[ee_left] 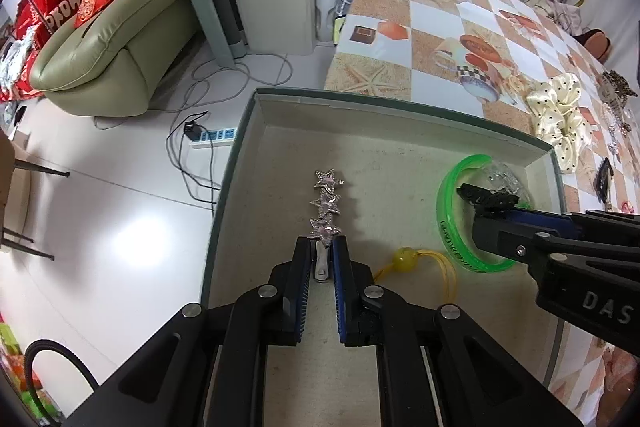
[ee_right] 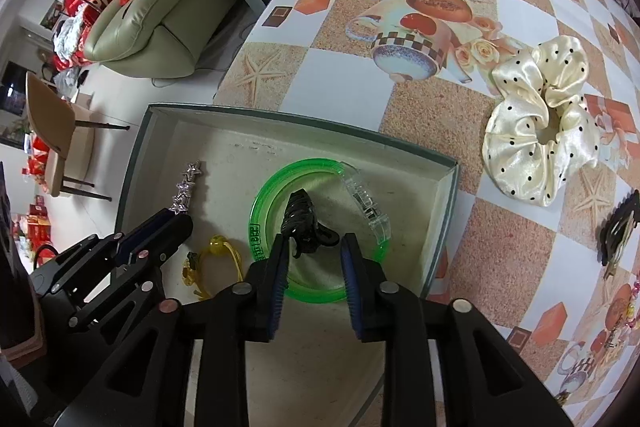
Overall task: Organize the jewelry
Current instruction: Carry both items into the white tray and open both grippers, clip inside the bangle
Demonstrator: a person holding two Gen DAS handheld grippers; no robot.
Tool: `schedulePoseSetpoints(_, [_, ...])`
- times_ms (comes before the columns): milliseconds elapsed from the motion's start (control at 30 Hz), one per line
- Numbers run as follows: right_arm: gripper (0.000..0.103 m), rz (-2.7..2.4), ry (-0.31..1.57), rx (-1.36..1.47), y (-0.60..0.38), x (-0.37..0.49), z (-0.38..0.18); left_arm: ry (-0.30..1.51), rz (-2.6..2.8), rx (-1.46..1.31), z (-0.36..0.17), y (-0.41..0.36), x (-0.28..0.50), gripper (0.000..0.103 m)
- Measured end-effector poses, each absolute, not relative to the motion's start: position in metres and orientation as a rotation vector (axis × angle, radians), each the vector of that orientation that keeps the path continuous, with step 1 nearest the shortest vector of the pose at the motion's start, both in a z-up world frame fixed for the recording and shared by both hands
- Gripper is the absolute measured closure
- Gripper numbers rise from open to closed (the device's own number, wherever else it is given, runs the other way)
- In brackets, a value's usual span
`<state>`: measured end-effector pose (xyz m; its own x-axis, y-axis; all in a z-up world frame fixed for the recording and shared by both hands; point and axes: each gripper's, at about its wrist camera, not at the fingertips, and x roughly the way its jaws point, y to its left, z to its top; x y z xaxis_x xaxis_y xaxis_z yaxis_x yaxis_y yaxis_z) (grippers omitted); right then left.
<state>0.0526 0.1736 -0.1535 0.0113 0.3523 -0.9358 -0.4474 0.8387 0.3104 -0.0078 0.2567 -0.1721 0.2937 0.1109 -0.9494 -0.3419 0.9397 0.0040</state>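
Note:
A shallow grey-green box point(ee_left: 248, 131) point(ee_right: 132, 163) sits at the table's corner. My left gripper point(ee_left: 322, 247) point(ee_right: 182, 217) is shut on the silver star hair clip point(ee_left: 326, 203) point(ee_right: 186, 187), which lies low over the box floor. My right gripper point(ee_right: 314, 247) point(ee_left: 472, 197) is open over the green bangle point(ee_right: 260, 211) point(ee_left: 448, 227); a black hair claw point(ee_right: 300, 223) point(ee_left: 488, 199) hangs against its left finger. A clear clip point(ee_right: 368, 203) rests on the bangle. A yellow bead hair tie point(ee_left: 404, 257) point(ee_right: 218, 247) lies in the box.
On the patterned tablecloth point(ee_right: 440, 115) lie a cream polka-dot scrunchie point(ee_right: 540, 127) point(ee_left: 560, 111), a dark clip point(ee_right: 618, 231) and more jewelry at the right edge. A sofa point(ee_left: 120, 47), power strip point(ee_left: 212, 137) and cables are on the floor left.

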Motion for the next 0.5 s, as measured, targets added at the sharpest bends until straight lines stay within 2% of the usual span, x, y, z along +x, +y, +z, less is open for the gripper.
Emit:
schedulePoseSetpoints(33, [0.062,0.626,1.431,-0.076,0.171,0.053,-0.153,1.239,0.310,-0.217,-0.172,0.257,-0.009,0.087])
schedulePoseSetpoints(300, [0.054,0.647,1.401,0.002,0.146,0.050,-0.133,1.245,0.312,-0.197,-0.167,0.252,-0.010,0.087])
schedulePoseSetpoints(333, [0.052,0.649,1.396,0.015,0.144,0.048,-0.129,1.245,0.312,-0.197,-0.166,0.252,-0.010,0.081])
schedulePoseSetpoints(367, [0.050,0.653,1.389,0.034,0.139,0.046,-0.123,1.246,0.313,-0.197,-0.166,0.252,-0.010,0.063])
schedulePoseSetpoints(400, [0.047,0.654,1.382,0.046,0.135,0.046,-0.119,1.243,0.319,-0.198,-0.164,0.251,-0.011,0.013])
schedulePoseSetpoints(433, [0.045,0.656,1.373,0.062,0.129,0.044,-0.113,1.224,0.332,-0.193,-0.159,0.249,-0.014,0.000])
schedulePoseSetpoints(500, [0.045,0.659,1.359,0.084,0.121,0.041,-0.104,1.206,0.336,-0.150,-0.153,0.240,-0.015,0.000])
